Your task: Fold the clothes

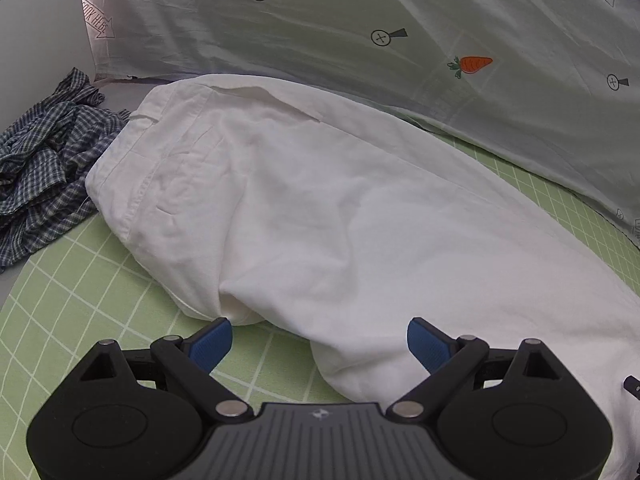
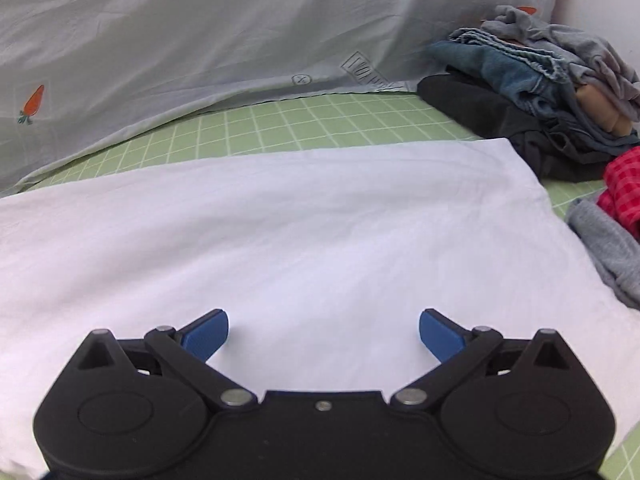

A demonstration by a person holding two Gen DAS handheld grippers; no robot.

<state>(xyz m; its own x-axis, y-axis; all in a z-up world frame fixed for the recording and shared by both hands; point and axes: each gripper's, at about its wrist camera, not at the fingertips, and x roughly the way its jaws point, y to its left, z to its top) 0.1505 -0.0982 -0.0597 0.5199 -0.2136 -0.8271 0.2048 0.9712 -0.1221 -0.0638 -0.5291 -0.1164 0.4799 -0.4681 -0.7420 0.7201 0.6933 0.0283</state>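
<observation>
White trousers (image 1: 320,216) lie stretched across a green grid mat (image 1: 80,312), waistband toward the left in the left wrist view. My left gripper (image 1: 320,340) is open just above the garment's near edge, nothing between its blue pads (image 1: 212,344). In the right wrist view the same white trousers (image 2: 280,232) lie flat and smooth, their hem end at the right. My right gripper (image 2: 324,332) hovers open over the cloth, holding nothing.
A crumpled blue checked shirt (image 1: 44,160) lies left of the waistband. A pale carrot-print sheet (image 1: 360,40) hangs behind the mat. At the right sit a pile of dark, denim and grey clothes (image 2: 532,88), a red checked cloth (image 2: 624,192) and a grey garment (image 2: 608,248).
</observation>
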